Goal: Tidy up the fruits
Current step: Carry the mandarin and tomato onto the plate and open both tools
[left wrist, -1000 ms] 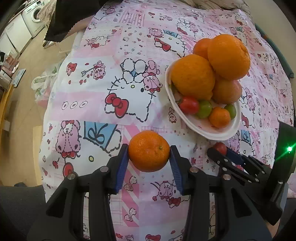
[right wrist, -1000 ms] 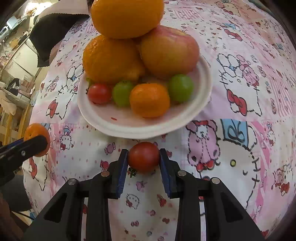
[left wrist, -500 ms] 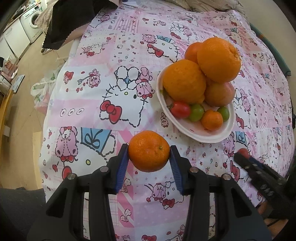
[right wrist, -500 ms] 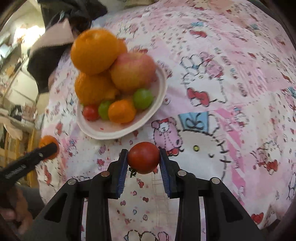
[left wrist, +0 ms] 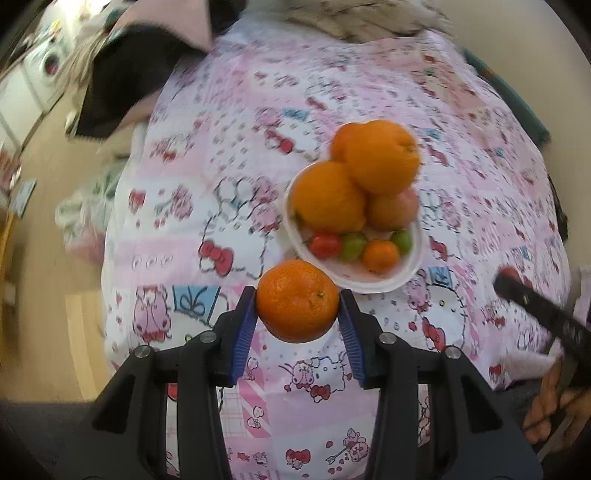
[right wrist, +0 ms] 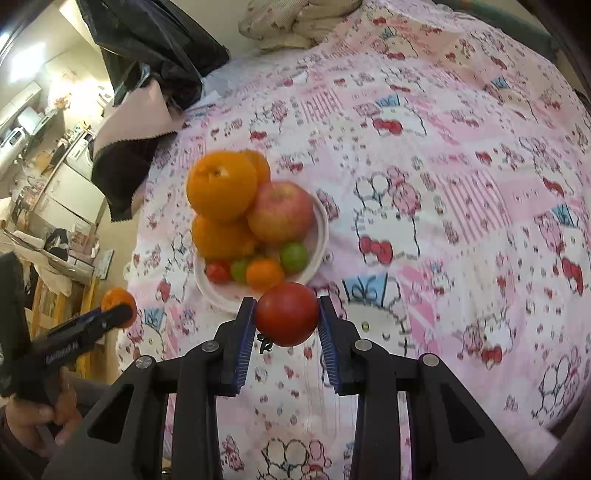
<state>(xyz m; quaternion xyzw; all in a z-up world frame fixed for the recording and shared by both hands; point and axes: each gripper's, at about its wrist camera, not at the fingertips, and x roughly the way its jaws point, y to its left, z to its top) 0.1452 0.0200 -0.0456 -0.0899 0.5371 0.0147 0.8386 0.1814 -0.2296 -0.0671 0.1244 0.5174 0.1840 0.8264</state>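
Observation:
My left gripper [left wrist: 297, 306] is shut on a small orange mandarin [left wrist: 297, 301], held in the air above the pink cartoon-print cloth [left wrist: 229, 155]. My right gripper [right wrist: 286, 314] is shut on a red tomato [right wrist: 286, 314], also off the table. A white plate [left wrist: 373, 280] [right wrist: 320, 221] beyond both holds big oranges [left wrist: 380, 157] [right wrist: 221, 186], an apple [right wrist: 280, 212], a small tomato [left wrist: 325, 245], green fruits [left wrist: 352, 246] and a small mandarin [left wrist: 380, 255]. In the right wrist view the left gripper [right wrist: 110, 314] with its mandarin [right wrist: 115, 297] shows at the left edge.
A black and pink cloth [right wrist: 133, 147] hangs over the table's far left corner. Beige fabric [right wrist: 291, 26] lies at the far edge. A person's hand [right wrist: 40, 410] holds the left gripper's handle. Floor and kitchen furniture [left wrist: 33, 85] lie beyond the table's left edge.
Both grippers have risen and pulled back from the plate with their fruit still held; the plate and table now look smaller and farther away in both views.

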